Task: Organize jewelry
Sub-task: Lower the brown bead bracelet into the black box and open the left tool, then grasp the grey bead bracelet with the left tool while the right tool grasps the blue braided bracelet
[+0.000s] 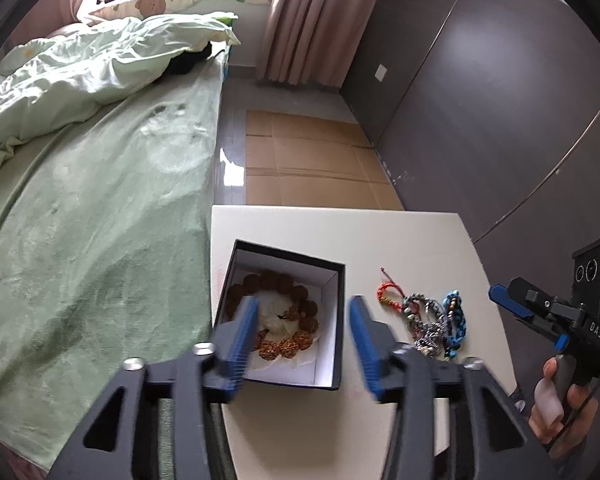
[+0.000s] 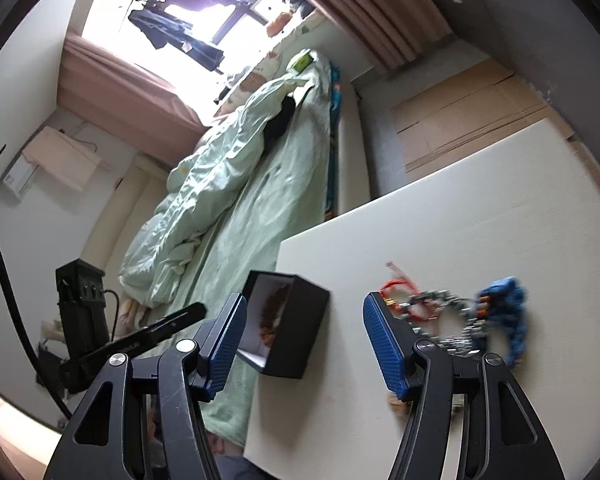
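A black box [image 1: 338,312] with a white lining stands open on the white table [image 1: 400,240]. A brown bead bracelet [image 1: 288,344] lies inside it. My left gripper [image 1: 302,332] is open and empty, just above the box's near side. To the right of the box lie a red cord bracelet [image 1: 388,292], a silver bead bracelet [image 1: 424,320] and a blue braided bracelet [image 1: 456,320]. My right gripper [image 2: 302,340] is open and empty, above the table between the box [image 2: 296,332] and the bracelets [image 2: 452,320]; it also shows in the left wrist view [image 1: 528,316].
A bed with a green sheet [image 1: 100,220] and a rumpled duvet [image 1: 80,76] runs along the table's left edge. Flattened cardboard [image 1: 312,160] covers the floor beyond the table. A grey wall [image 1: 480,100] stands to the right.
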A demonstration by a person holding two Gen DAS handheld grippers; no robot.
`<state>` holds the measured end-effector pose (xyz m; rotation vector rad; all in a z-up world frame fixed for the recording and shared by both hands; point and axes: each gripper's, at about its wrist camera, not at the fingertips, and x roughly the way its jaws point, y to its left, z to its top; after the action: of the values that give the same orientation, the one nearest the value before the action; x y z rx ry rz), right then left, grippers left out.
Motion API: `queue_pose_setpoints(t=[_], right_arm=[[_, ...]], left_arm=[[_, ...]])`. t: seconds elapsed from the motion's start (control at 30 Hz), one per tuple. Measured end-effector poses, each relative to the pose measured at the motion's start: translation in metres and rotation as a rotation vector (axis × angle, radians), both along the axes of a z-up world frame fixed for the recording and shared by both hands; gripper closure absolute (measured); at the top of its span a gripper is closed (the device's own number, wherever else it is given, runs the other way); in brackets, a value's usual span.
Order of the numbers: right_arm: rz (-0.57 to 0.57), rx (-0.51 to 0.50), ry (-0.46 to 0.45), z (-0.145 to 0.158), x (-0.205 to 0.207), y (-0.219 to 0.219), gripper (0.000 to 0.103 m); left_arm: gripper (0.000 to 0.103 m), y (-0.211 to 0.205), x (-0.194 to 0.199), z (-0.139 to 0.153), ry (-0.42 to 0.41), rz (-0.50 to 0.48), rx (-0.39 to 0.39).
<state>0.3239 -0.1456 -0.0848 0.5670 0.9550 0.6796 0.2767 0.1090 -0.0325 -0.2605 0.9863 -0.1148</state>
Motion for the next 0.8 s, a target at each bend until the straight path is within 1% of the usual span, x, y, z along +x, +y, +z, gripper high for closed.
queue_pose_setpoints(t=[0.03, 0.1, 0.13, 0.17, 0.23, 0.3, 0.33, 0.37, 0.43, 0.53, 0.67, 0.8], right_arm=[[-0.004, -0.003, -0.002, 0.001, 0.000, -0.006, 0.042], [-0.017, -0.014, -0.009, 0.003, -0.002, -0.021, 0.042], [-0.023, -0.023, -0.014, 0.004, -0.002, -0.026, 0.042], [-0.029, -0.035, -0.017, 0.004, -0.003, -0.032, 0.042], [-0.033, -0.057, -0.017, 0.004, -0.004, -0.040, 0.041], [-0.031, -0.101, -0.009, 0.003, -0.005, -0.048, 0.029], [-0.031, -0.125, -0.010, 0.002, -0.006, -0.050, 0.015], [-0.032, -0.144, -0.012, 0.002, -0.007, -0.052, 0.010], [-0.027, -0.194, -0.012, -0.001, -0.008, -0.055, 0.010], [-0.017, -0.226, 0.026, -0.009, -0.009, -0.057, 0.010], [-0.017, -0.280, 0.050, -0.020, -0.013, -0.064, 0.010], [-0.031, -0.299, 0.082, -0.028, -0.008, -0.068, 0.010]], left_arm=[[0.043, -0.002, -0.001, 0.002, -0.011, -0.004, -0.007], [0.041, -0.008, -0.003, 0.005, -0.024, -0.018, -0.017], [0.038, -0.011, -0.001, 0.007, -0.026, -0.023, -0.020], [0.032, -0.015, -0.002, 0.008, -0.031, -0.030, -0.024], [0.025, -0.024, -0.003, 0.011, -0.049, -0.055, -0.032], [0.021, -0.035, -0.004, 0.013, -0.065, -0.096, -0.049], [0.017, -0.041, -0.005, 0.014, -0.069, -0.109, -0.047], [0.014, -0.048, -0.005, 0.014, -0.072, -0.123, -0.044], [0.012, -0.058, -0.003, 0.012, -0.073, -0.141, -0.043], [0.011, -0.075, 0.001, 0.007, -0.063, -0.168, -0.059], [0.011, -0.093, 0.006, -0.003, -0.044, -0.189, -0.080], [0.011, -0.105, 0.014, -0.015, -0.012, -0.199, -0.093]])
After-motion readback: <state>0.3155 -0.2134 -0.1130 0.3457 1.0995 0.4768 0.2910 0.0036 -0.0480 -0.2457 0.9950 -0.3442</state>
